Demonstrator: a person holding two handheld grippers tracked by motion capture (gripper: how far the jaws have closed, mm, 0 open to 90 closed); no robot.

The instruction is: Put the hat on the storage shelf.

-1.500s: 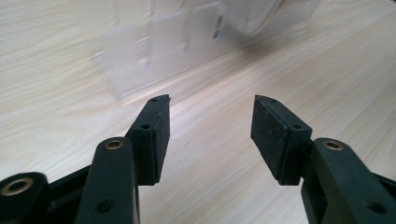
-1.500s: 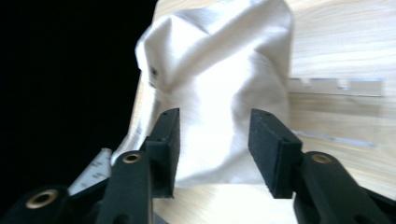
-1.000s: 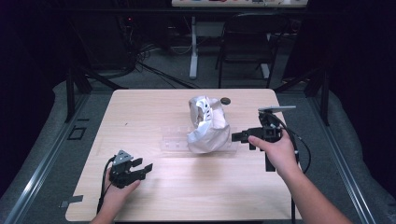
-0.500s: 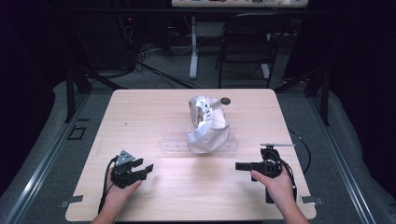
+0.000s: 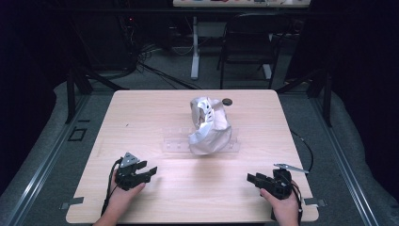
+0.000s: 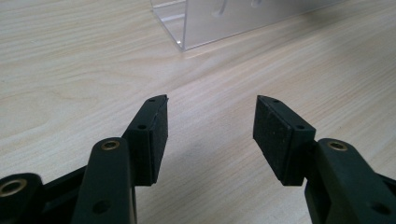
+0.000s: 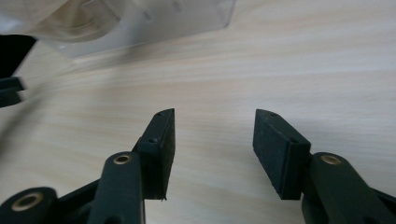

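Note:
A crumpled silvery-white bag rests on a clear plastic rack in the middle of the wooden table. My left gripper lies near the front left edge, held by a hand, jaws open and empty; the clear rack's corner shows ahead of it. Down at the front right my right gripper is also open with nothing between its pads. The rack and the pale bag lie beyond it.
A small dark round object sits on the table just behind the bag. A black cable loops off the table's right edge. Chairs and a stand are on the floor beyond the far edge.
My right gripper pulled back from beside the bag to the front right of the table. The left gripper stayed put. The bag has not moved.

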